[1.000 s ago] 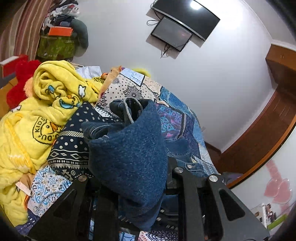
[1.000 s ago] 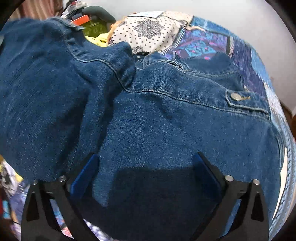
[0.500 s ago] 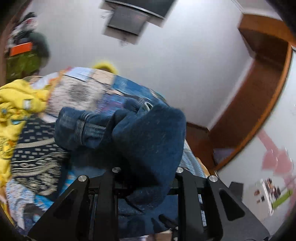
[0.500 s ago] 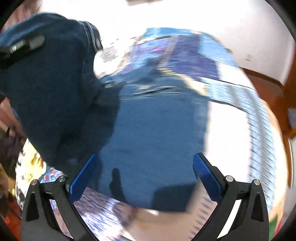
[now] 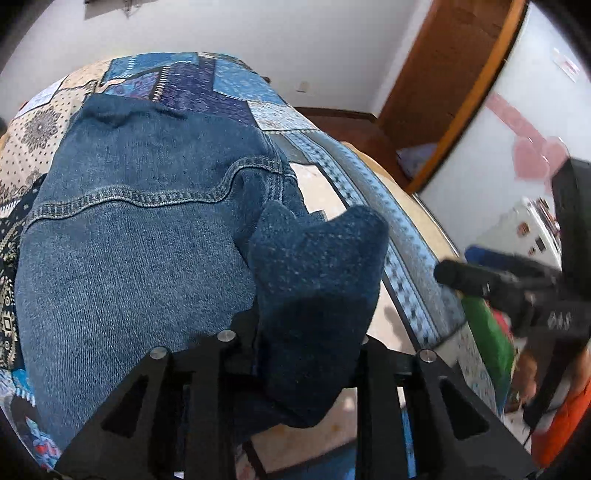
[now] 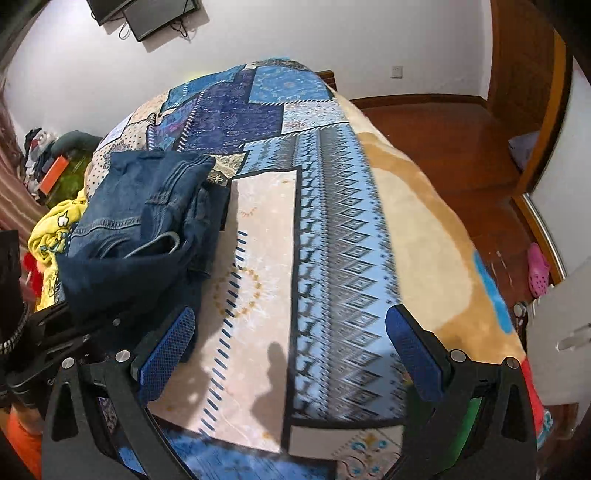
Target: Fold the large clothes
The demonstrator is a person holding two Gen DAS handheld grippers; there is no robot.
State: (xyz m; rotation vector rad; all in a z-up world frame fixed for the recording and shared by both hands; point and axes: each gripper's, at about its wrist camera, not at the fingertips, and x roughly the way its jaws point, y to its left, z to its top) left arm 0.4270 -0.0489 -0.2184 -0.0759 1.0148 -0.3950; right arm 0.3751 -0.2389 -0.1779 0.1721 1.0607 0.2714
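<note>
1. the left gripper [image 5: 295,350] is clamped on a bunched fold of the denim jacket [image 5: 140,229], the dark blue cloth bulging up between its black fingers.
2. ahead of and to the left of the left gripper, the rest of the jacket lies spread on the bed [image 5: 229,85], a stitched seam running across it.
3. the right gripper [image 6: 291,354] stands wide with nothing between its blue pads [image 6: 166,350], hovering over the patterned bedspread [image 6: 332,229].
4. in the right wrist view the jacket [image 6: 140,221] lies heaped to the left of the right gripper, ahead of its left pad, with the left gripper [image 6: 74,328] at its near edge.
5. a yellow blanket [image 6: 51,232] sits beyond the jacket, farther left.
6. to the right of the right gripper the bedspread falls away to a wooden floor [image 6: 461,147], where a pink shoe [image 6: 537,269] lies.
7. a dark screen [image 6: 147,14] hangs on the white wall far ahead.
</note>
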